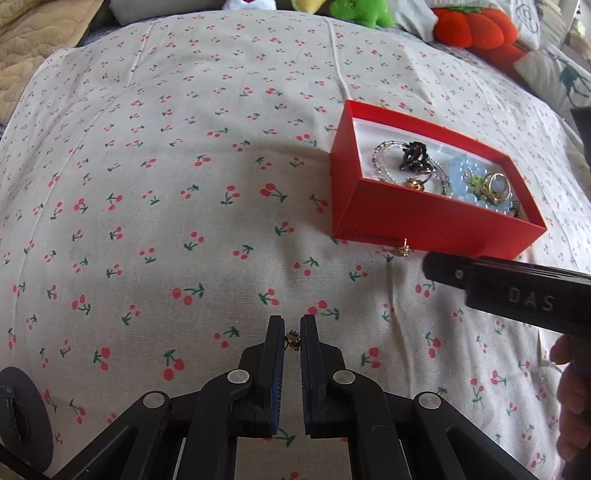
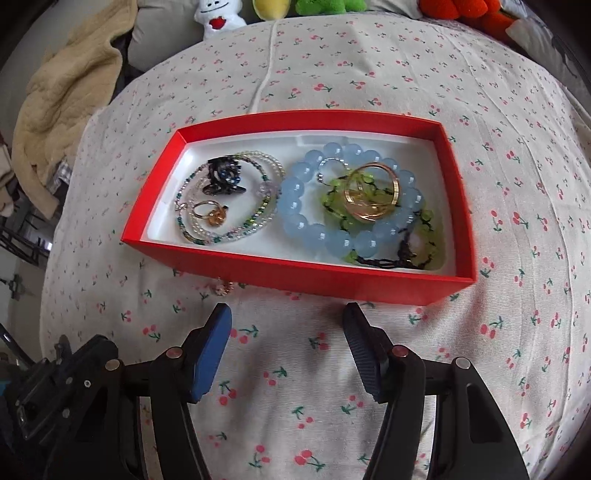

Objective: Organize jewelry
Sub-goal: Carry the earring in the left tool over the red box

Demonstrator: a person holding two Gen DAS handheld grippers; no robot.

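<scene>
A red box (image 1: 424,218) (image 2: 295,275) with a white lining sits on the cherry-print cloth and holds a blue bead bracelet (image 2: 295,199), a gold bangle (image 2: 373,197), a green bracelet (image 2: 428,236), thin bead strands (image 2: 229,232), a dark clip (image 2: 223,177) and a ring (image 2: 212,214). My left gripper (image 1: 293,339) is shut on a small gold earring (image 1: 293,339), low over the cloth, left of the box. A second small earring (image 1: 400,251) (image 2: 222,288) lies on the cloth against the box's near wall. My right gripper (image 2: 288,325) is open and empty just before the box; its body shows in the left wrist view (image 1: 517,291).
Plush toys line the far edge: a white one (image 2: 218,18), green ones (image 1: 362,13) and an orange-red one (image 1: 476,31). A beige quilted blanket (image 2: 62,96) lies crumpled at the left. Printed pillows (image 1: 554,74) sit at the far right.
</scene>
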